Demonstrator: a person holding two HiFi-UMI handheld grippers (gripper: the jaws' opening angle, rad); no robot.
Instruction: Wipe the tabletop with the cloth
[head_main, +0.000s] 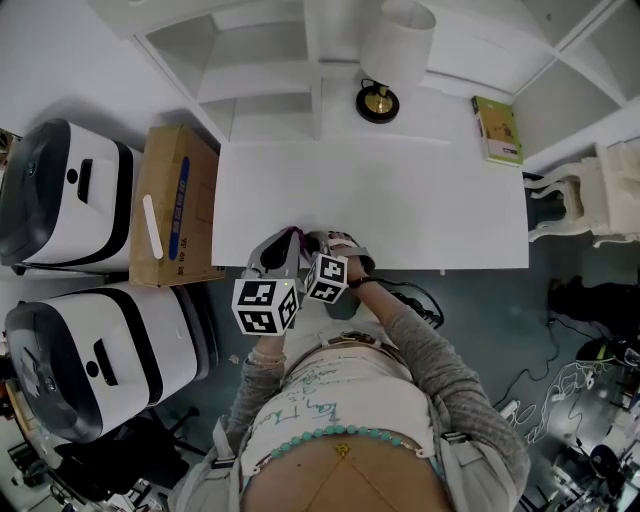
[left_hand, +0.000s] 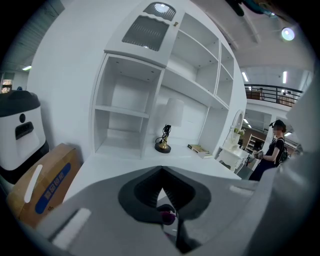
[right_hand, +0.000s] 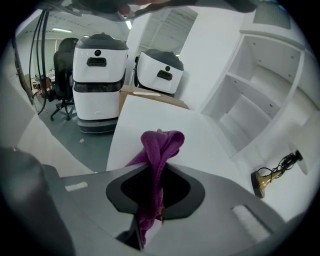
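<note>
We have one cloth (right_hand: 160, 146), and our right gripper (right_hand: 159, 169) is clamped on it. The purple fabric runs lengthwise along the line of the jaws. Its bunched end stands out past the tips and its tail hangs back through the hollow behind them.

Our left gripper (left_hand: 161, 172) has its jaws brought together at the tips. A small purple bit shows in the hollow behind them, and we cannot tell whether it is pinched there or only seen through the gap.

Taking the lamp (head_main: 379, 100) as our mark, both grippers sit at the edge of the tabletop (head_main: 400, 200) farthest from it, just beside each other. The cloth hovers over that same far edge and we judge it is not yet pressed flat on the surface.

The bare white top lies wholly between the cloth and the lamp, so we judge the wipe must carry the cloth down and then toward the lamp. The right hand is the one to lead, since it has the sure grip.

By count we have one cloth, two grippers, one tabletop and one lamp. One book (head_main: 497, 130) lies just right of the lamp. One cardboard box (head_main: 175, 205) stands left of the lamp and nearer us, off the table's side. Two white machines (head_main: 60, 195) stand farther left of the lamp.
</note>
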